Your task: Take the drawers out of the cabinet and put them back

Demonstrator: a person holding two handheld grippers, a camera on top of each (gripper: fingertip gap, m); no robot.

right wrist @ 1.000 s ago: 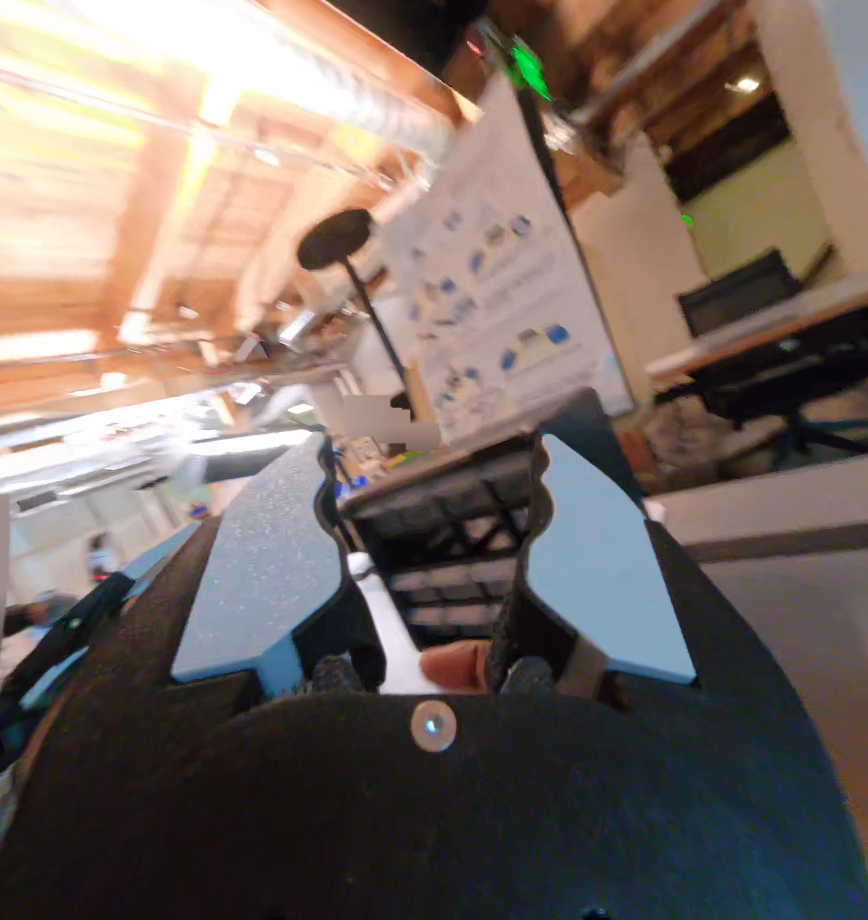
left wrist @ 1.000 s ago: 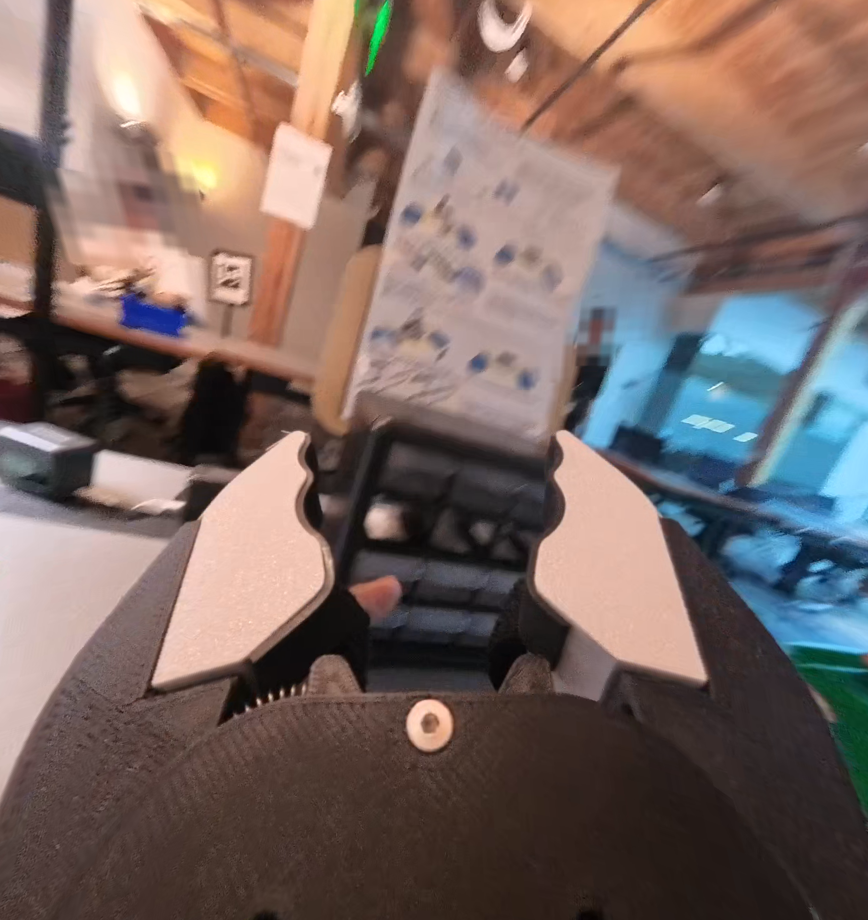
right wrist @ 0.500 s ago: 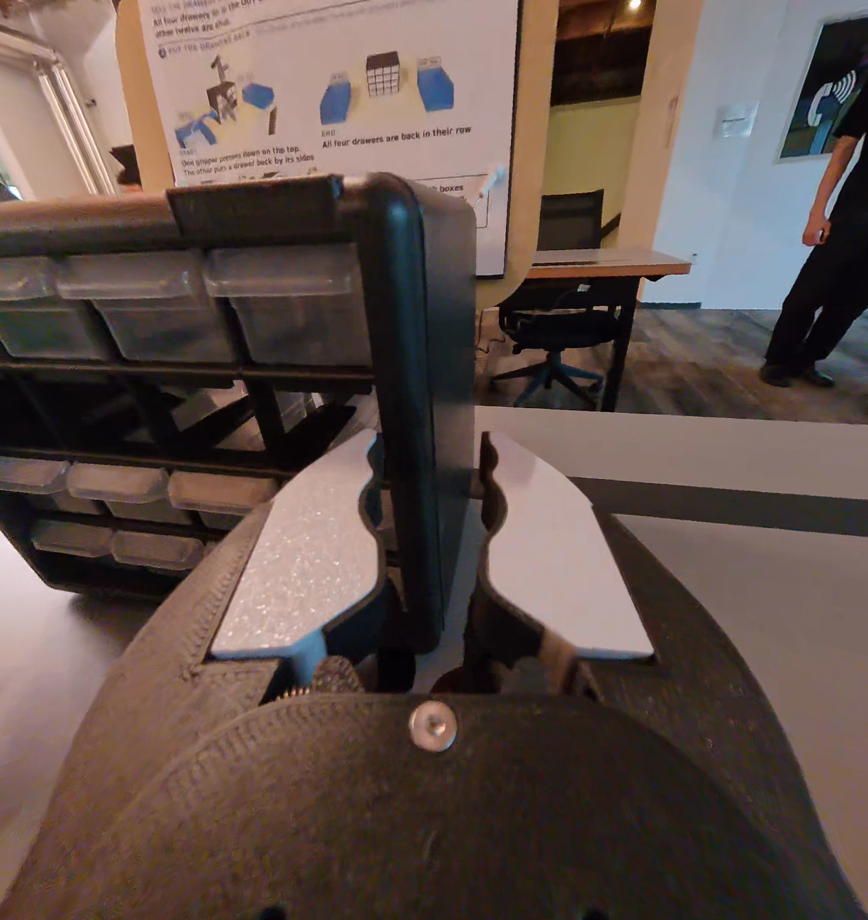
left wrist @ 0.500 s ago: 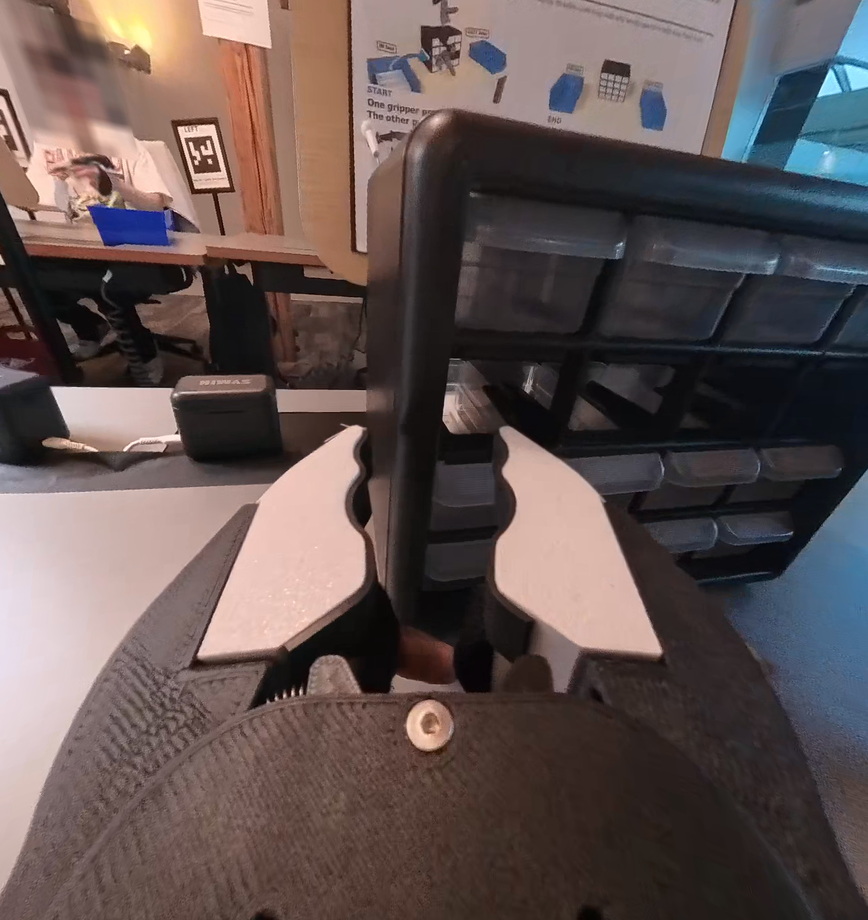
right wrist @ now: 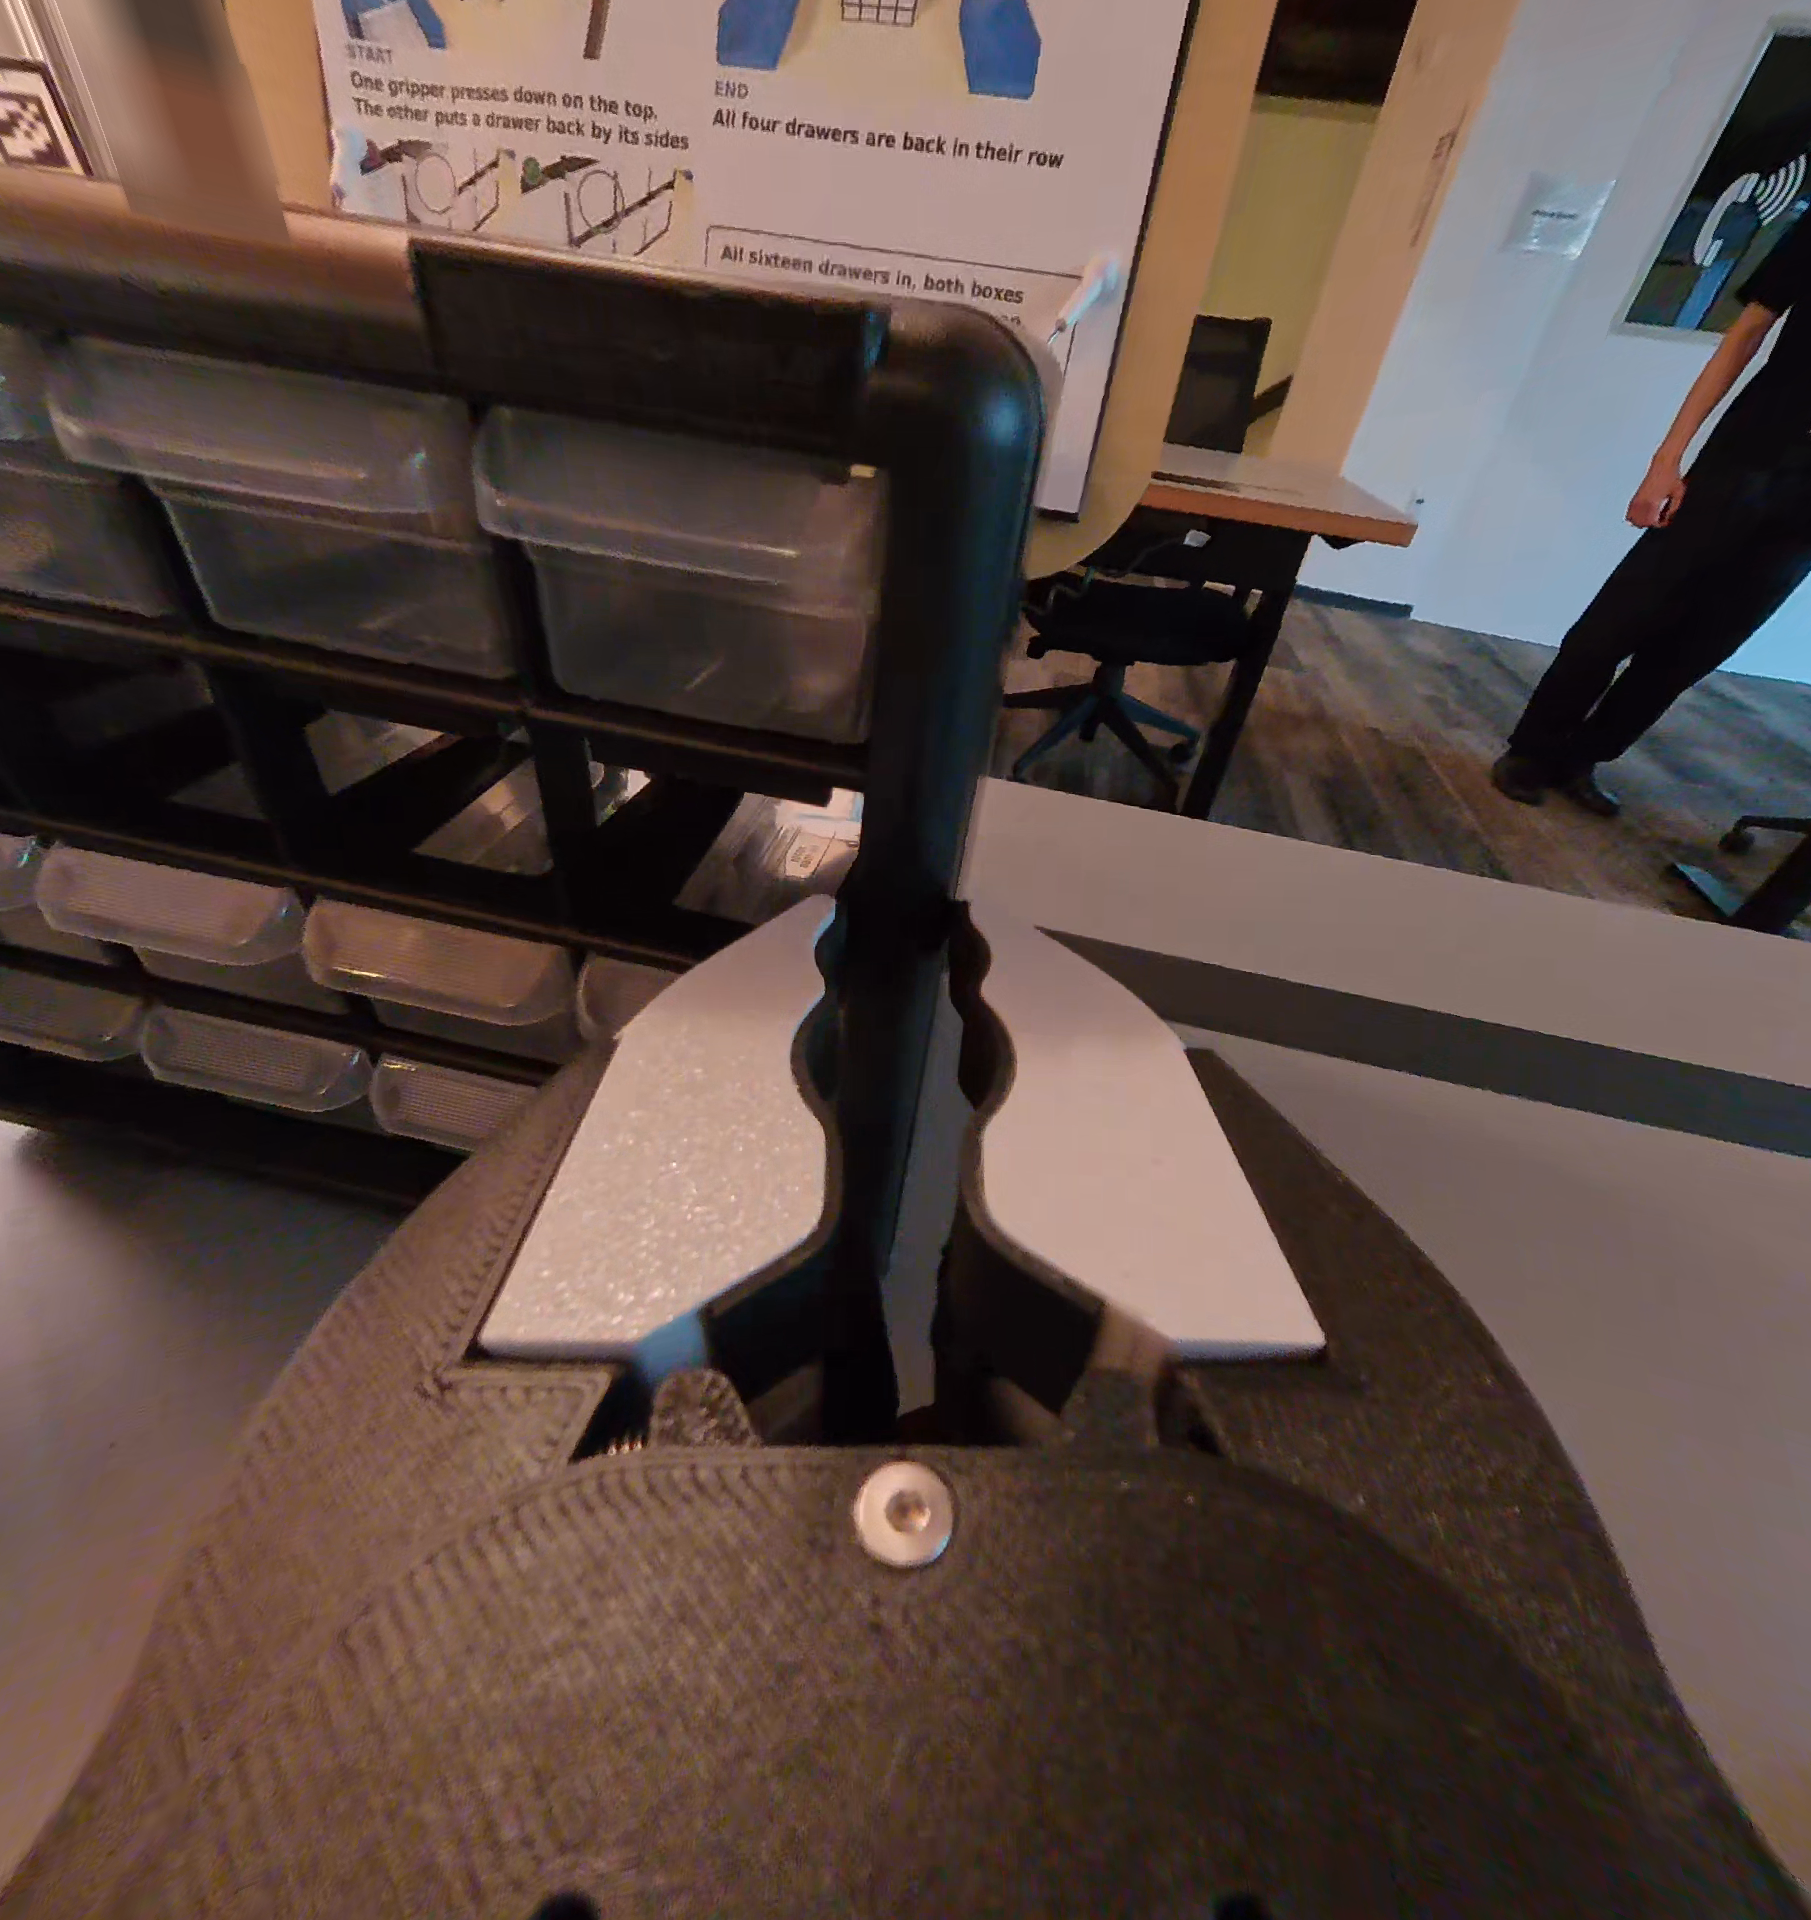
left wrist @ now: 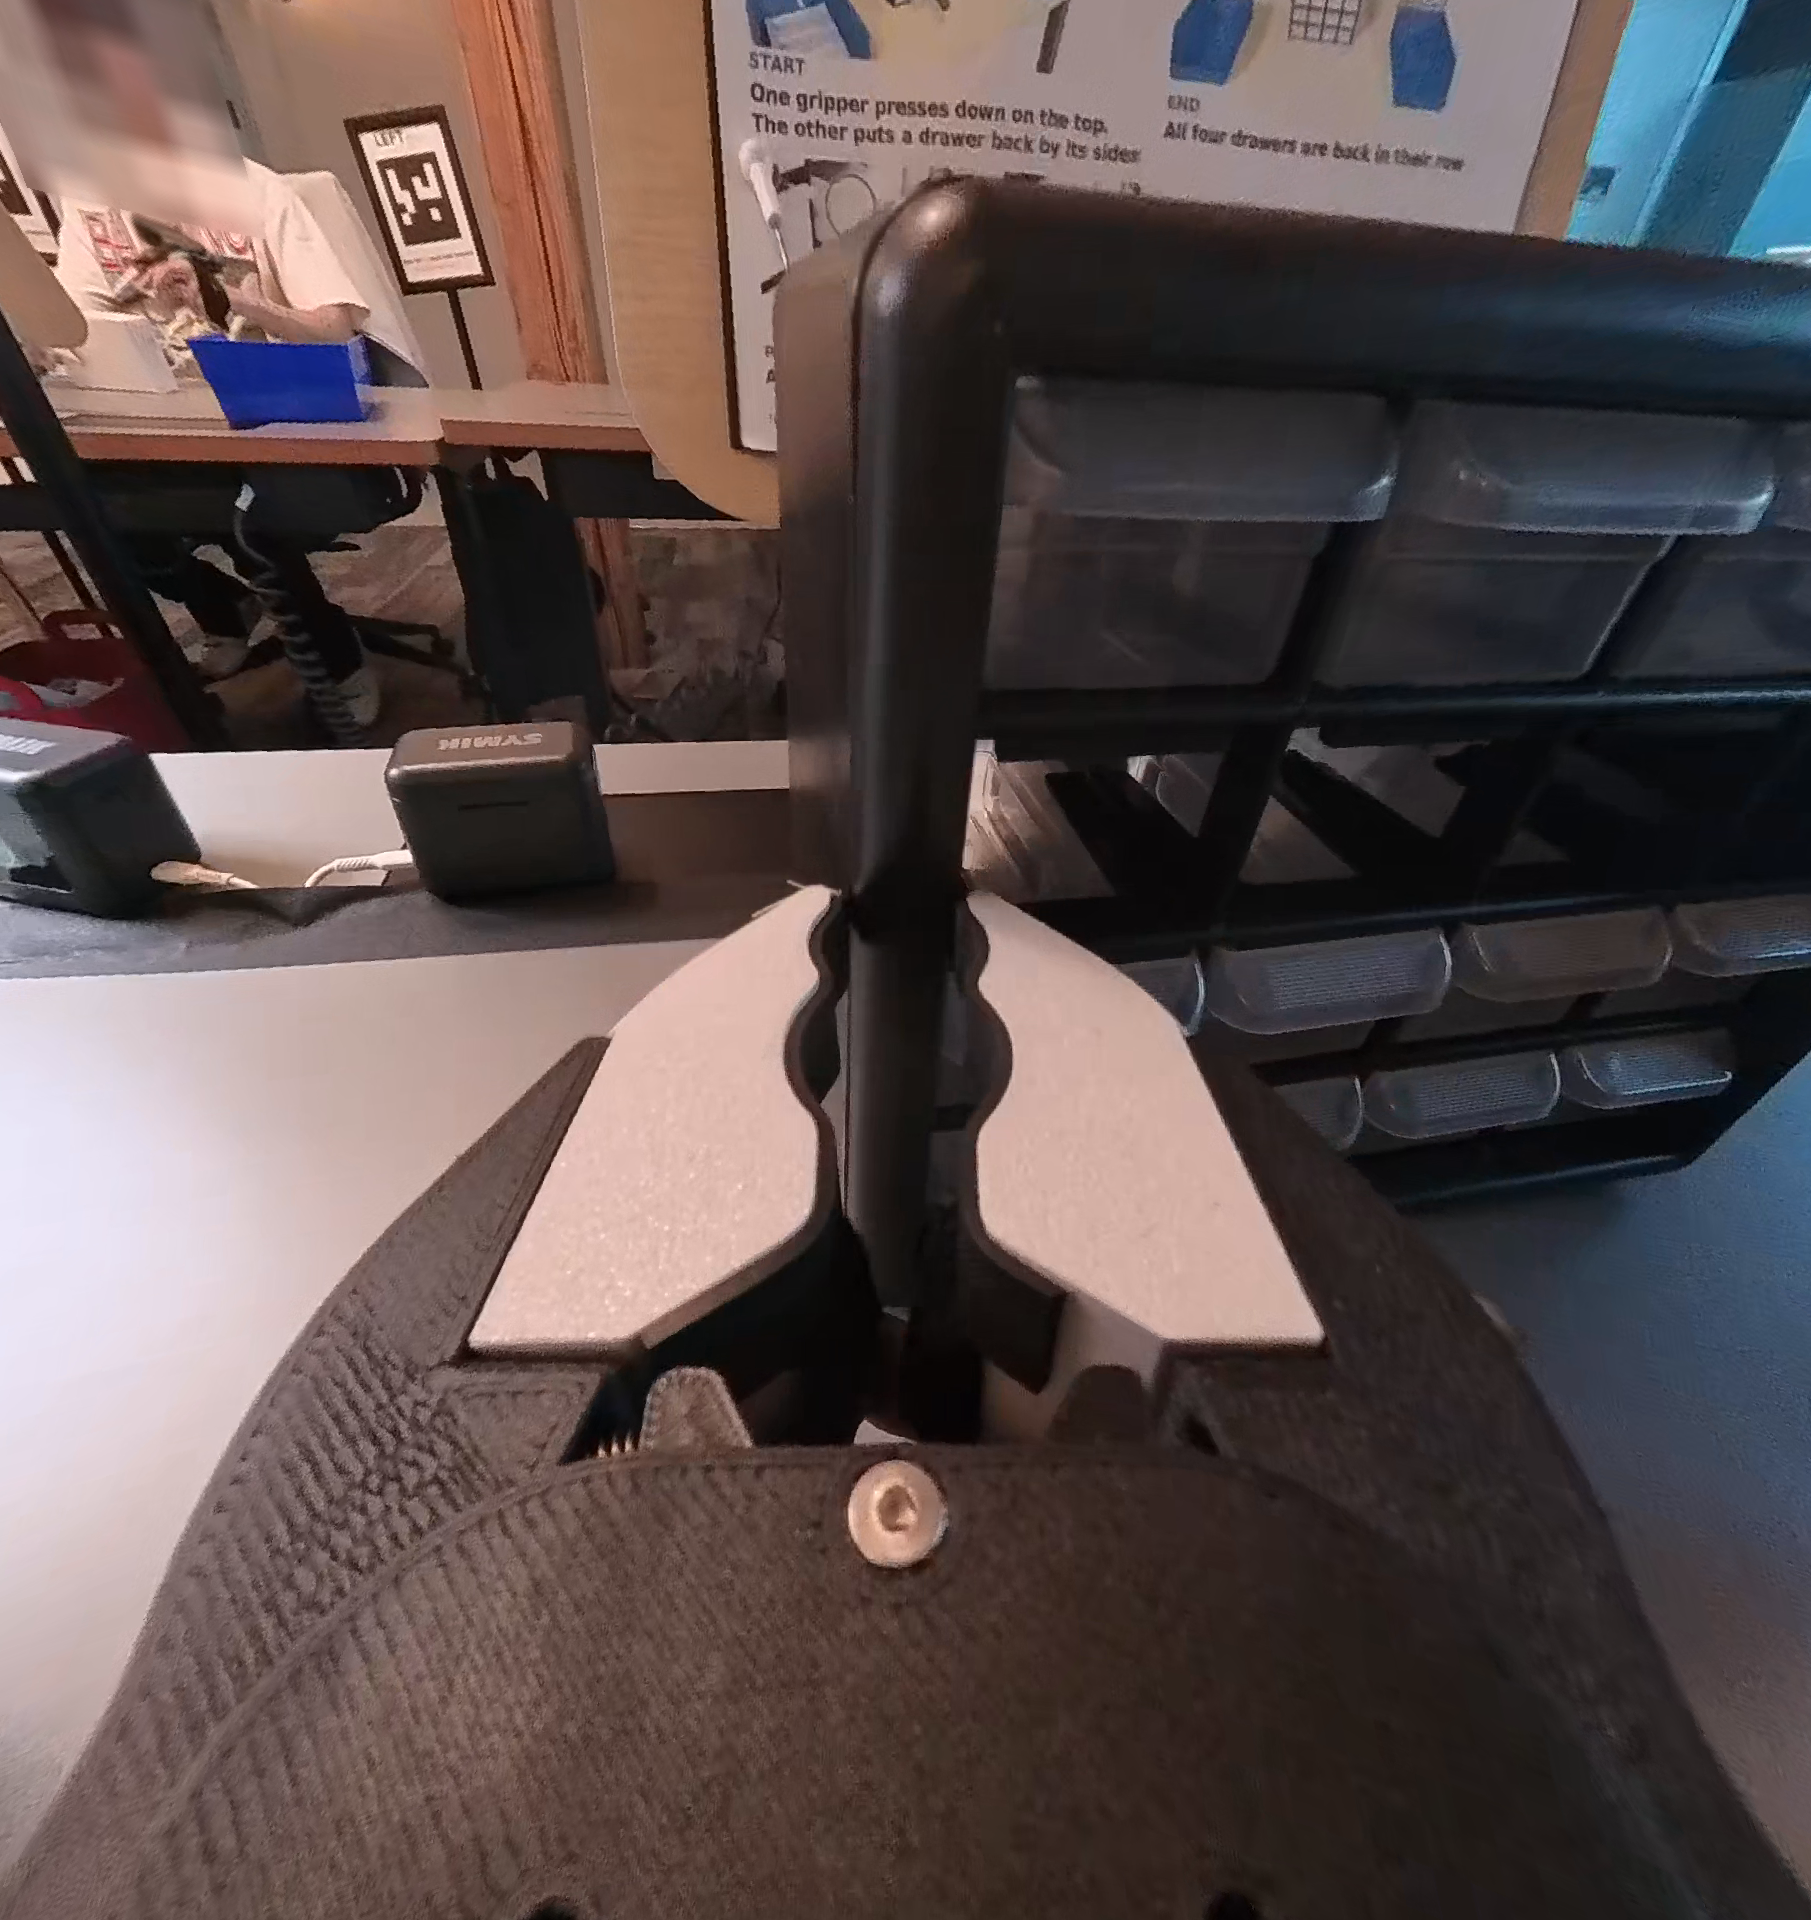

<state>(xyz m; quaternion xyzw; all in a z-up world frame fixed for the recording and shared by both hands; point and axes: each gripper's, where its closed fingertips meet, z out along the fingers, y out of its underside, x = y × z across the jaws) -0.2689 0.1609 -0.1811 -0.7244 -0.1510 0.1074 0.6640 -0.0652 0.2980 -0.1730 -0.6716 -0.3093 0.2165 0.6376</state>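
grippers left (left wrist: 896,925) and right (right wrist: 896,925) clamped on glossy black cabinet (left wrist: 1400,301) edges

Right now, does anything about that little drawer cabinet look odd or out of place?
Yes. The cabinet has a whole second row with no drawers in it, while the rows above and below are filled. Also, the left gripper and right gripper each clamp one of its side edges.

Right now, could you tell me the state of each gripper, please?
Left gripper: closed on the left front edge of the black cabinet.
Right gripper: closed on the cabinet's right front edge.
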